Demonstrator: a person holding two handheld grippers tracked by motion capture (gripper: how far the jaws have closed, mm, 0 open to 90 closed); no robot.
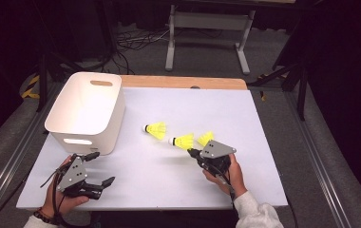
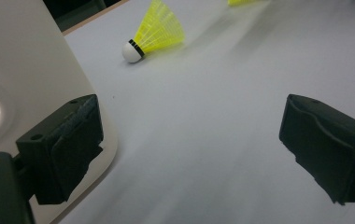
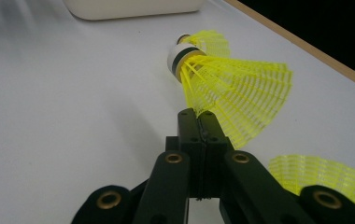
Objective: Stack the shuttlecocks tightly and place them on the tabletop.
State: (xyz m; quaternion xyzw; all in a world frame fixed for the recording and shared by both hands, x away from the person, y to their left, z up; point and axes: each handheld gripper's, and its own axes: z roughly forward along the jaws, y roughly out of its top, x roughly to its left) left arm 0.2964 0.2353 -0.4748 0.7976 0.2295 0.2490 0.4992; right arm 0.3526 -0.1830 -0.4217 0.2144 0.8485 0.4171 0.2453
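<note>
Three yellow shuttlecocks lie around the middle of the white table (image 1: pixel 159 185). My right gripper (image 1: pixel 191 152) (image 3: pixel 197 116) is shut, its jaws pinching the skirt edge of the middle shuttlecock (image 1: pixel 183 141) (image 3: pixel 241 88), whose white cork points away towards the bin. A second shuttlecock (image 1: pixel 156 129) (image 2: pixel 154 32) lies farther left, and a third (image 1: pixel 205 138) (image 3: pixel 315 175) lies just right of the held one. My left gripper (image 1: pixel 101 167) (image 2: pixel 189 144) is open near the table's front left, beside the bin, with nothing between its jaws.
A white plastic bin (image 1: pixel 86 107) (image 2: pixel 26 60) with handle slots stands at the table's left, close to my left gripper. A wooden strip (image 1: pixel 183 81) runs along the far edge. Beyond it are a metal stand and cables on the floor.
</note>
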